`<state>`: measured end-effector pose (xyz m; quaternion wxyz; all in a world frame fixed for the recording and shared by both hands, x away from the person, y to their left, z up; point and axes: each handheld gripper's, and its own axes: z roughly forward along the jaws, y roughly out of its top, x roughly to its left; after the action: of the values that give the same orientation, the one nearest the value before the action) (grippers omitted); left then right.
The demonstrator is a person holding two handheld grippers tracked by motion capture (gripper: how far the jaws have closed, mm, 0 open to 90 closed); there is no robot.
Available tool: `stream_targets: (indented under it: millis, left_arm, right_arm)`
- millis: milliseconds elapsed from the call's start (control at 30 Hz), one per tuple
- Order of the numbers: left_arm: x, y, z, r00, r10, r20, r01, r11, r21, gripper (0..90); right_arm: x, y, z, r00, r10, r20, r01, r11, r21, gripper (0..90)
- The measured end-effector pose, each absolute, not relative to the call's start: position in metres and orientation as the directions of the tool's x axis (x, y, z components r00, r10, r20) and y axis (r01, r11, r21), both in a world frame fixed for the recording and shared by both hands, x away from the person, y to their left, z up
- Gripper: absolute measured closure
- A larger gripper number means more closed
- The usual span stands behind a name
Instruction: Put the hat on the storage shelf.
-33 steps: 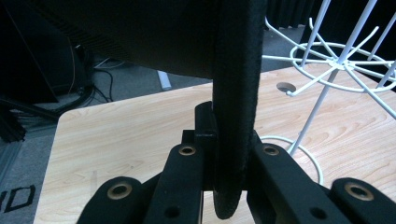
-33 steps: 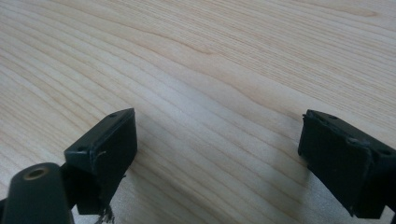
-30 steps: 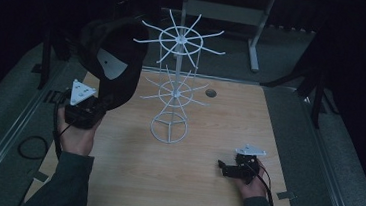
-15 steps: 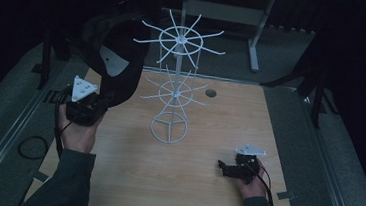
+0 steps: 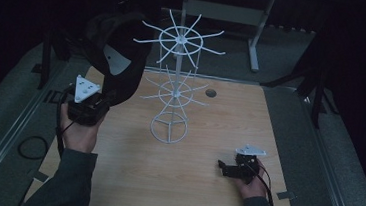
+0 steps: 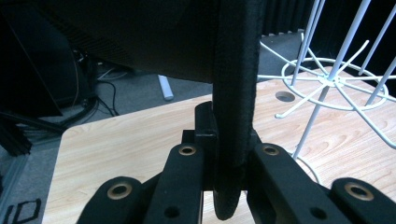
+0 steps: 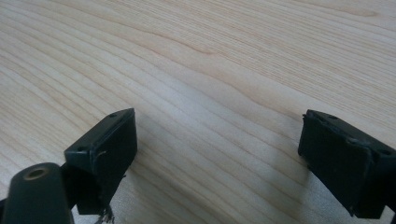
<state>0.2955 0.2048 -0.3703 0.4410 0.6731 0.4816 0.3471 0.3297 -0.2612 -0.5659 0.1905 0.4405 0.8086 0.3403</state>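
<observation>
Black fabric dominated the left of the high view: a dark cap (image 5: 117, 59) was held up off the pale wooden table (image 5: 189, 184) by the left gripper (image 5: 90, 106), brim end down in its grasp, crown lifted toward the upper arms of a white wire rack (image 5: 173, 89) standing mid-table. Compared with the frames from a second and half a second before, the cap and left hand (image 5: 79, 134) had barely shifted, staying just beside the rack's top ring without touching a hook. That suggested a pause before hanging, so the cap looked close to its goal but not yet on it. The right gripper (image 5: 233, 168) rested low on the table near the front right corner, well apart from the rack, in the same spot as before

From the left gripper view, the two black jaws were pressed onto the cap's thick brim edge (image 6: 233, 116), which rose upright between them. The wire rack's lower ring of hooks (image 6: 334, 81) stood near on the right, above the wood

From the right gripper view, the jaws were spread wide with nothing between them, only bare light wood grain (image 7: 210, 70) beneath
</observation>
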Motion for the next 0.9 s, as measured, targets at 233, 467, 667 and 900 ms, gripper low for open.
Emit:
stream_targets:
  millis: [233,467,667,900]
  left_arm:
    - [0.293,0.201,-0.371,0.289,0.954,0.084,0.326,-0.181,0.928,86.5]
    - [0.291,0.201,-0.374,0.273,0.954,0.121,0.317,-0.208,0.926,86.5]
    - [0.288,0.202,-0.379,0.270,0.951,0.150,0.301,-0.231,0.925,86.5]
    - [0.286,0.203,-0.384,0.272,0.951,0.146,0.298,-0.228,0.927,86.5]
  right_arm:
    - [0.330,-0.261,-0.566,-0.539,0.842,-0.009,0.583,0.381,0.718,11.5]
    - [0.330,-0.261,-0.566,-0.540,0.842,-0.008,0.583,0.380,0.718,11.5]
    - [0.330,-0.261,-0.566,-0.539,0.842,-0.008,0.583,0.380,0.718,11.5]
    - [0.330,-0.261,-0.566,-0.540,0.842,-0.008,0.583,0.380,0.718,11.5]
